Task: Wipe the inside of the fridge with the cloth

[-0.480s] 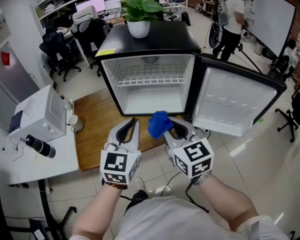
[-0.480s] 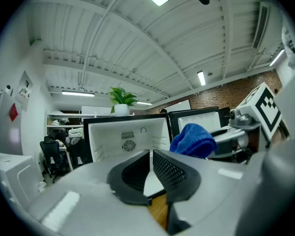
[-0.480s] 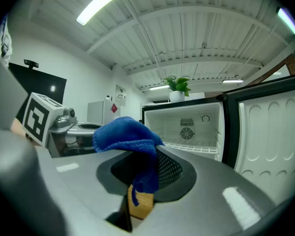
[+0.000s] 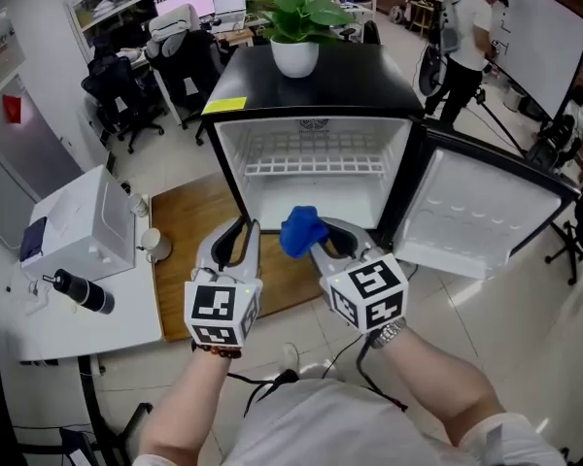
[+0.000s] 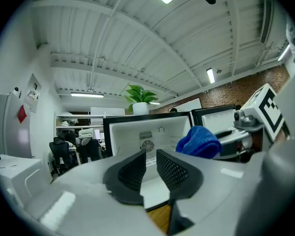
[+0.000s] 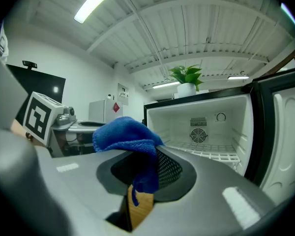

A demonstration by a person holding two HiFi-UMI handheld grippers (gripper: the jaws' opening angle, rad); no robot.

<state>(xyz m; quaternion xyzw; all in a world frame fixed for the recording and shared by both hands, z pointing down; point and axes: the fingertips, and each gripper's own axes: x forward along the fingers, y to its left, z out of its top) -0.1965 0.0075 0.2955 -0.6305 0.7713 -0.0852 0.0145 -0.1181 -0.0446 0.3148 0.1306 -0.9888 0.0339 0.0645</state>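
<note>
So right gripper [image 4: 318,244] was clamped on the blue cloth [image 4: 299,231], open fridge [image 4: 311,200] dead ahead, just above in frame; left gripper [image 4: 236,238] part-open, empty.

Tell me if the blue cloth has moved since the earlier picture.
Yes: the blue cloth has edged up and left against the fridge opening, toward it.

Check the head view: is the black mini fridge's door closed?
No, the black mini fridge has its white-lined door swung wide open to the right.
</note>
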